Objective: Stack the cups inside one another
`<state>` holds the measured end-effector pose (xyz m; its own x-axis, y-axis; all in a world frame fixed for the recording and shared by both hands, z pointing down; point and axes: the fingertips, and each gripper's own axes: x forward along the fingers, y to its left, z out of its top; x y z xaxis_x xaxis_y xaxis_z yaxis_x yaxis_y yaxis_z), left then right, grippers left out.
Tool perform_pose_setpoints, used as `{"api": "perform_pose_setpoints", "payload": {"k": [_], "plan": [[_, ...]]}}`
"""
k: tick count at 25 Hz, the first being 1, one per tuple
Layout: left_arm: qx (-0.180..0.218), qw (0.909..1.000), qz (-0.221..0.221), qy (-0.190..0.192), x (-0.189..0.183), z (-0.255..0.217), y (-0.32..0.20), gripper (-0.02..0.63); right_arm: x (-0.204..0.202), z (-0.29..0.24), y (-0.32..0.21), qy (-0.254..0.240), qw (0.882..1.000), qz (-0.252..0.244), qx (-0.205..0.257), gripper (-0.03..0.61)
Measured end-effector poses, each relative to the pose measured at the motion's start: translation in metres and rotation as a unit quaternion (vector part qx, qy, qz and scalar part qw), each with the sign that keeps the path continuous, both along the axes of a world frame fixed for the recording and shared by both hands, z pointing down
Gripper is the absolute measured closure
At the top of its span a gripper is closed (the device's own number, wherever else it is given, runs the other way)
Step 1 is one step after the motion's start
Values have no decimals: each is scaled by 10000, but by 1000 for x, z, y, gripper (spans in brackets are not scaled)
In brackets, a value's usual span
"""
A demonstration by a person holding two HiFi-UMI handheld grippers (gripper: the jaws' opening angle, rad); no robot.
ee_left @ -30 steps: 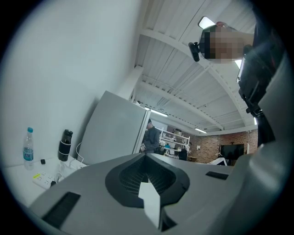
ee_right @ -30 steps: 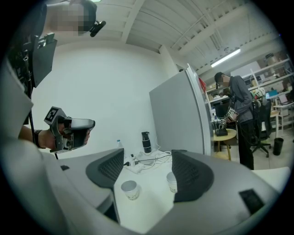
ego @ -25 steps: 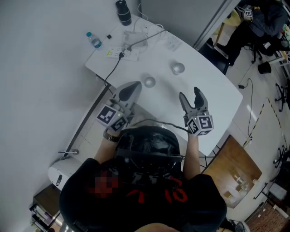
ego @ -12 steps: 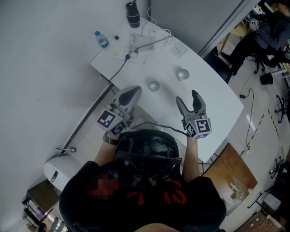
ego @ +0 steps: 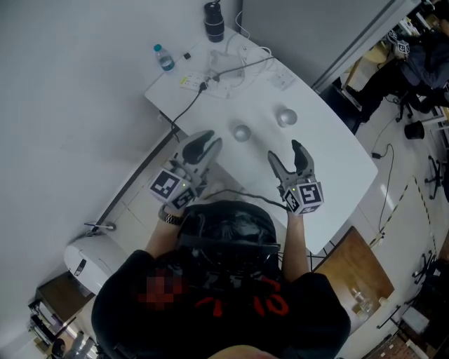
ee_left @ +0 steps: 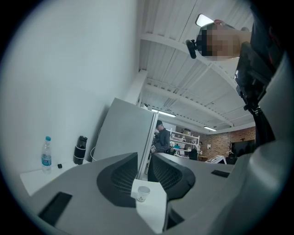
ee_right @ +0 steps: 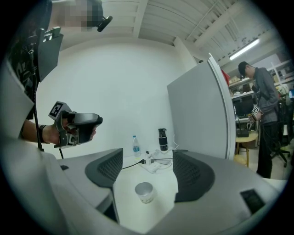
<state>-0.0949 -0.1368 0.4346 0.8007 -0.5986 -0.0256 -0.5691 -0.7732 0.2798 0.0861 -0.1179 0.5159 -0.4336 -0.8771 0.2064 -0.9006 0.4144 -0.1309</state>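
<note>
Two small metallic cups stand apart on the white table (ego: 337, 158), one on the left (ego: 241, 132) and one on the right (ego: 285, 116). My left gripper (ego: 201, 145) hovers at the table's near left edge, short of the left cup. Its jaws have just been opening and stand a narrow gap apart with nothing between them. The left gripper view frames a distant cup (ee_left: 143, 193) through that gap (ee_left: 145, 158). My right gripper (ego: 286, 156) is open wide, and a cup (ee_right: 145, 192) stands on the table ahead of its jaws (ee_right: 148, 158), untouched.
At the table's far end are a water bottle (ego: 165, 57), a black flask (ego: 213, 21) and a power strip with cables (ego: 210, 73). A grey partition (ee_right: 197, 110) stands behind the table. A person (ee_right: 262, 105) stands beyond it on the right.
Both grippers have edged forward over the table toward the cups. The left jaws, shut before, now show a slight gap. The cups have not moved.
</note>
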Motion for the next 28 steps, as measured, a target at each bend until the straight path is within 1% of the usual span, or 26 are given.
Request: {"api": "perform_pose_setpoints", "payload": {"k": [4, 5, 6, 12, 19, 23, 24, 28], "plan": [[-58, 9999, -139, -69, -7, 3, -2, 464, -8, 9, -1, 24, 9999, -132, -79, 225], [-79, 9998, -171, -73, -8, 3, -2, 453, -10, 11, -2, 36, 9998, -175, -101, 214], [-91, 9997, -200, -67, -10, 2, -2, 453, -13, 15, -2, 63, 9996, -225, -126, 204], [-116, 9992, -373, -128, -20, 2, -3, 453, -33, 40, -3, 191, 9979, -520, -326, 204], [-136, 9985, -522, -112, -27, 5, -5, 453, -41, 73, -4, 198, 9953, -714, -624, 204], [-137, 9981, -594, -114, -31, 5, -4, 451, -49, 93, -2, 333, 9924, -869, -807, 204], [-132, 9980, -603, -120, -32, 5, -3, 435, -51, 98, -1, 352, 9914, -916, -861, 178], [-129, 9974, -691, -132, -36, 5, -4, 427, -57, 117, 1, 359, 9885, -1011, -1065, 178]]}}
